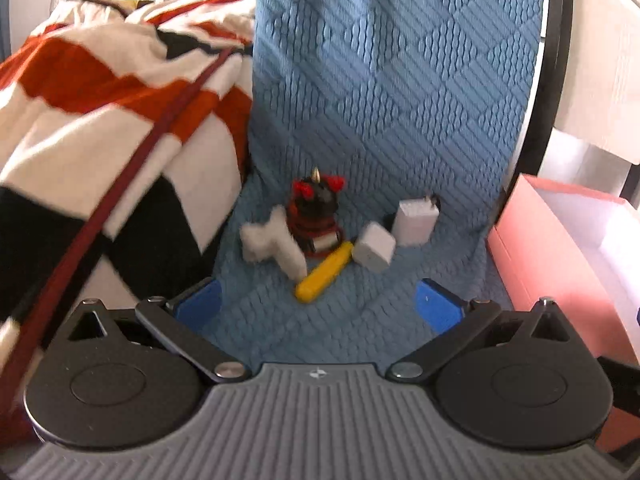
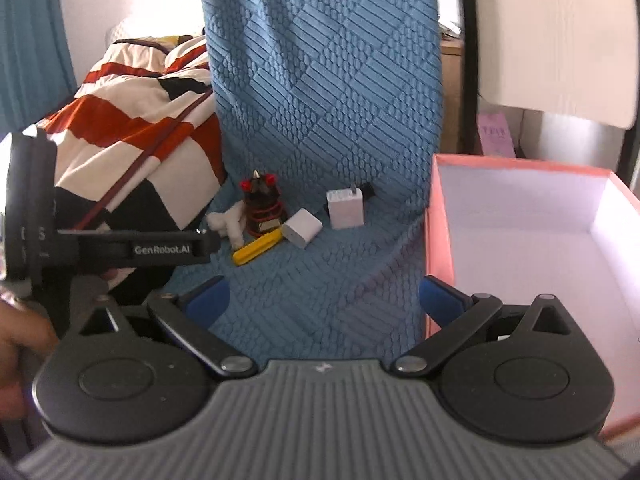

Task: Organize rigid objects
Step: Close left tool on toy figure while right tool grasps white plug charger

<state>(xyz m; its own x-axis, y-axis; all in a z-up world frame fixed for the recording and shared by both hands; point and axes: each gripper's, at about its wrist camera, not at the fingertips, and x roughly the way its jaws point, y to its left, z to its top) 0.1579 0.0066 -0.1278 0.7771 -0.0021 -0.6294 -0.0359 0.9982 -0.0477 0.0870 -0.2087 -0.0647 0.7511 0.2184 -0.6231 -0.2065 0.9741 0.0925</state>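
Observation:
A cluster of small objects lies on the blue quilted cover (image 1: 360, 120): a white dog-shaped figure (image 1: 272, 245), a black and red toy figure (image 1: 316, 210), a yellow bar (image 1: 325, 271), a white charger block (image 1: 375, 247) and a white plug adapter (image 1: 416, 222). My left gripper (image 1: 320, 306) hangs open just short of the yellow bar, holding nothing. The same cluster shows farther off in the right wrist view, with the yellow bar (image 2: 258, 251) nearest. My right gripper (image 2: 324, 304) is open and empty, beside the pink box (image 2: 436, 240).
The pink box (image 1: 540, 256) with a white inside stands open at the right of the cover. A red, white and black striped blanket (image 1: 100, 120) is heaped at the left. The left gripper's body (image 2: 120, 248) and a hand (image 2: 16, 344) show at the left of the right wrist view.

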